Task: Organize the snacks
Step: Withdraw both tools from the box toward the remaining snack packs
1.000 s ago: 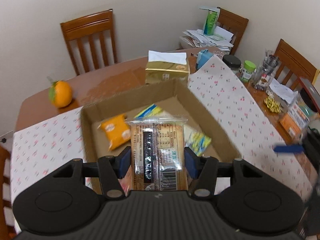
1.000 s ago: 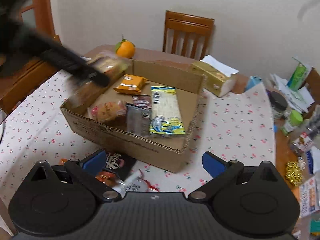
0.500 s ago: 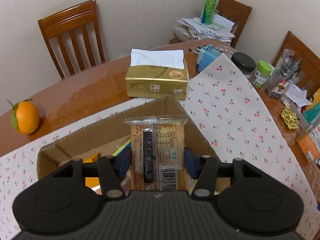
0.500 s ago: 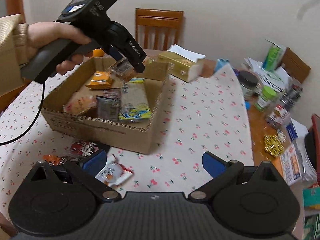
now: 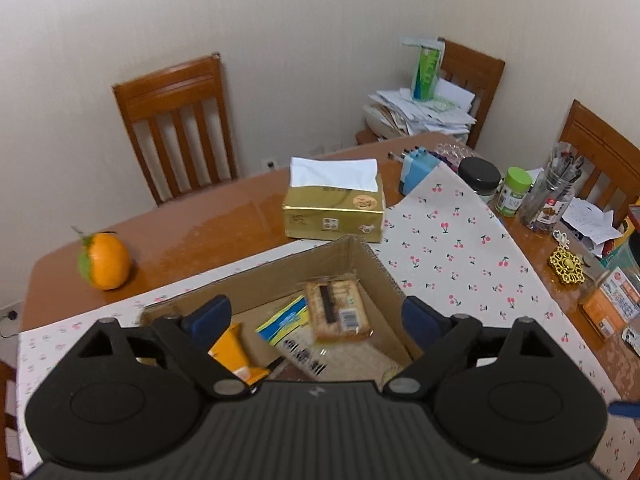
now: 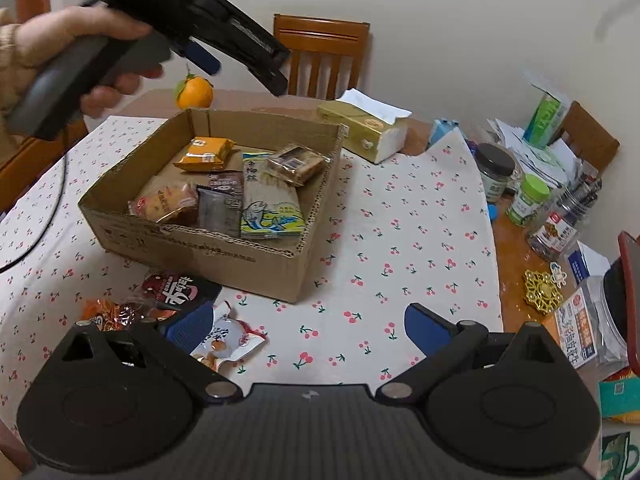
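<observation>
An open cardboard box (image 6: pixel 256 254) stands on the cherry-print cloth and holds several snack packs. A brown biscuit pack (image 5: pixel 336 310) lies in its far right corner, also seen in the right wrist view (image 6: pixel 295 164). My left gripper (image 5: pixel 316 314) is open and empty above the box; from the right wrist view it hangs over the box's far left (image 6: pixel 240 66). My right gripper (image 6: pixel 308 326) is open and empty, low over the cloth in front of the box. Loose packs lie by its left finger: a black-red one (image 6: pixel 176 292), a white one (image 6: pixel 224 338), an orange-foil one (image 6: pixel 106 312).
A gold tissue box (image 5: pixel 334 212) and an orange (image 5: pixel 105 260) sit behind the box. Jars (image 6: pixel 528 198), a pen jar (image 5: pixel 550 196), a gold ornament (image 6: pixel 542 290) and papers crowd the right edge. Wooden chairs (image 5: pixel 180 128) stand around the table.
My left gripper opened and let go of the brown biscuit pack, which now lies in the box's far right corner. The left gripper rose. My right gripper stayed open, shifting slightly.
</observation>
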`<state>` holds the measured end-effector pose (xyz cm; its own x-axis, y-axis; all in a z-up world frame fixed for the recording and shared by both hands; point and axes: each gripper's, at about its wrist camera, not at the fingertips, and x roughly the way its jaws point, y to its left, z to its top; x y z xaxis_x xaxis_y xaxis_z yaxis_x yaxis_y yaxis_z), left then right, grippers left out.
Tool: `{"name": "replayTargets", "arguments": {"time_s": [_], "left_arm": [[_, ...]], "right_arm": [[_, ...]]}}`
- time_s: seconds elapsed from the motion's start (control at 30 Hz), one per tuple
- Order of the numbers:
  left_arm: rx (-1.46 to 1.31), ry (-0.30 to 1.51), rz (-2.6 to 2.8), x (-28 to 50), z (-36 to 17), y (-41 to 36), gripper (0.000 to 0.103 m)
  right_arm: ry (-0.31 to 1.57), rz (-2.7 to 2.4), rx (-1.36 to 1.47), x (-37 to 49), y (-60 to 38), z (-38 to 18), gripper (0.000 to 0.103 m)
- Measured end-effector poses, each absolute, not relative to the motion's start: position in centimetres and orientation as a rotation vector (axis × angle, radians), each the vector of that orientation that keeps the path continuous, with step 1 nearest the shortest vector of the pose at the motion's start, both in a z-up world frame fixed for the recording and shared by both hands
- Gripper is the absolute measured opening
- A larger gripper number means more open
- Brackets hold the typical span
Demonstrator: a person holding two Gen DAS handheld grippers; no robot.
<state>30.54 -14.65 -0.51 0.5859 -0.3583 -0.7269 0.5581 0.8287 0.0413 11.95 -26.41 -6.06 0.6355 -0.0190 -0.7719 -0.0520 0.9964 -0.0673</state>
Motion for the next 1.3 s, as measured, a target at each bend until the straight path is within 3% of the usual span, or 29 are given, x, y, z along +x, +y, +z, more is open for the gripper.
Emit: {"name": "replayTargets", "arguments": {"time_s": [0.33,0.73,1.3], "left_arm": [[0.222,0.735,-0.438,22.8,0.2,-8.6,0.093],[0.169,0.811,-0.311,14.7,-5.2,-4.0,0.093],[0.278,0.869,-0.384,10.8,-9.4,-2.7,0.093]], "right_arm": [[0.886,0.042,-0.091,11.1,-26.0,-6.7,0.103],[0.956,0.069,-0.081,12.0,-25.0,-9.3,0.103],[1.086,0.036,-0.044,16.2,-22.0,-14.8,0.103]]}}
